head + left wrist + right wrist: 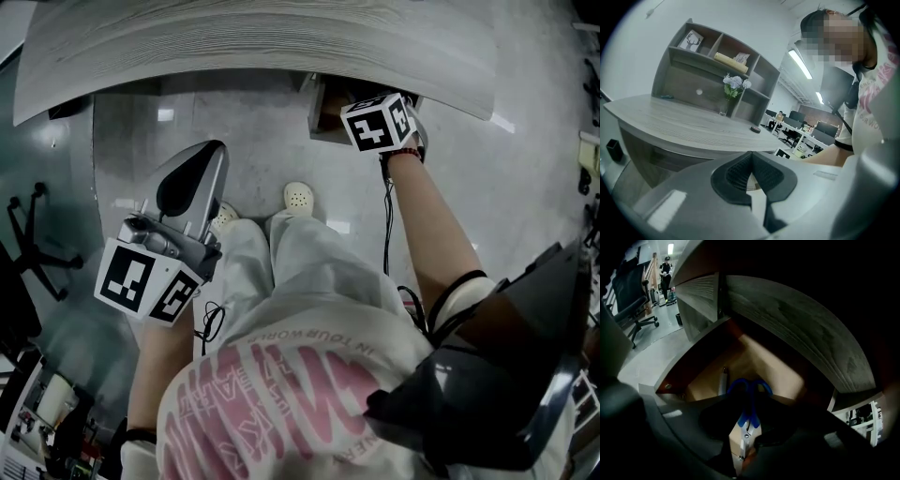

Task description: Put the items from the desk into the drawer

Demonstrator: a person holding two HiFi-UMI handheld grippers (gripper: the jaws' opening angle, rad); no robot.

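Wood-grain desk (281, 37) upper frame, drawer (771, 366) open beneath, glossy floor (234, 141). Right gripper (747, 401) pinches blue scissors (751, 409); left gripper (751, 164) pressed together.

shirt (281, 412): white, pink lettering | trousers (300, 258), clogs (298, 196): white | left tongs (214, 150): grey

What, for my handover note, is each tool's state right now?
Left tool: closed, empty.
Right tool: closed on the blue-handled scissors, over the drawer.
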